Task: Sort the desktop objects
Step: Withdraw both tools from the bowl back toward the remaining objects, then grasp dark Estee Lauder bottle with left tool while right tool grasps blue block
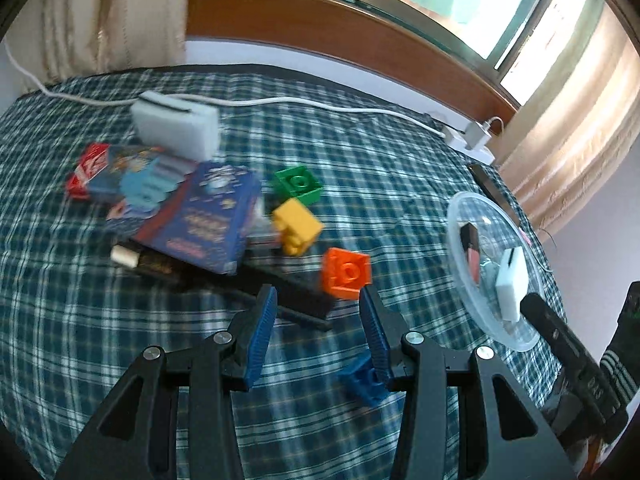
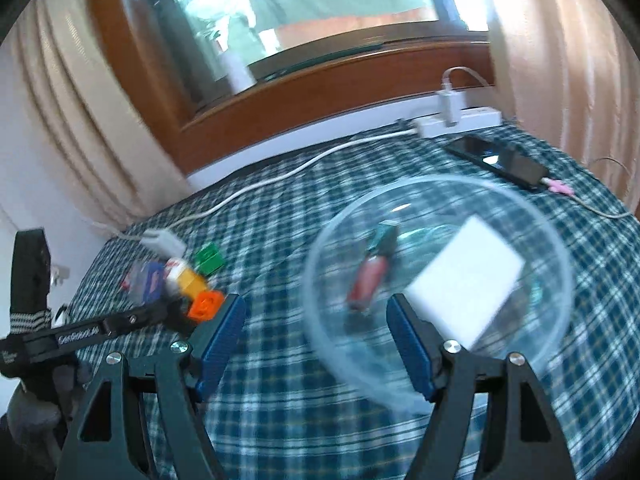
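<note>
My left gripper [image 1: 318, 300] is open and empty above the checked cloth, just short of an orange brick [image 1: 346, 273]. A yellow brick [image 1: 296, 227] and a green brick [image 1: 298, 183] lie beyond it, and a blue brick [image 1: 364, 380] lies under my right finger. My right gripper [image 2: 316, 314] is open and empty at the near rim of a clear plastic bowl [image 2: 532, 216]. The bowl holds a white sponge [image 2: 466, 284] and a red tube [image 2: 370, 276]. The bowl also shows in the left wrist view [image 1: 460, 216].
Card boxes [image 1: 200, 216], a black bar [image 1: 280, 284] and a white sponge [image 1: 176, 126] lie left of the bricks. A white cable [image 1: 320, 106] runs to a power strip [image 2: 460, 120] at the back. A black phone [image 2: 500, 162] lies behind the bowl.
</note>
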The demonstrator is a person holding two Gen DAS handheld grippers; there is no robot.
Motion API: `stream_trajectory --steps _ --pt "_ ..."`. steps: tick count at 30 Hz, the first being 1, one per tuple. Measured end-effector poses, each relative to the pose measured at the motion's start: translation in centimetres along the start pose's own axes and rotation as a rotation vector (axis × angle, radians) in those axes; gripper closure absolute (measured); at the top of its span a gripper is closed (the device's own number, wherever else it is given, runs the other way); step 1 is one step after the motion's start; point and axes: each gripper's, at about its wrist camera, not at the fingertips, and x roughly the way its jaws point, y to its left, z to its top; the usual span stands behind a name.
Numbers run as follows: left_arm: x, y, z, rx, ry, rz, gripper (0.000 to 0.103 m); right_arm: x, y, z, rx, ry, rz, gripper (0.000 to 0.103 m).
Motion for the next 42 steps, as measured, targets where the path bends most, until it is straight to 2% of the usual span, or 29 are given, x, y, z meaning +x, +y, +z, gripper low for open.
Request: stream_trajectory --steps 8,17,25,33,42 --pt "-0.4 2.9 -0.3 -0.042 0.001 0.008 0.057 2.0 4.2 -2.0 -0.071 0.091 0.074 0.026" --pt "-0.2 3.7 -0.5 -0.05 0.012 -0.009 0.057 3.4 7.7 -3.9 -0.159 0.179 0.14 0.026" --pt "-0.7 5.1 -0.2 -0.094 -0.01 0.003 0.057 5.1 9.1 -4.8 -0.184 0.24 0.168 0.026" --pt "-0.8 6.5 0.2 -0.131 -0.022 0.02 0.057 5.7 9.7 -5.0 -0.206 0.265 0.177 0.026" --pt "0.2 8.3 0.6 -0.182 -0.035 0.111 0.057 6.2 9.8 -5.2 -0.213 0.282 0.183 0.026"
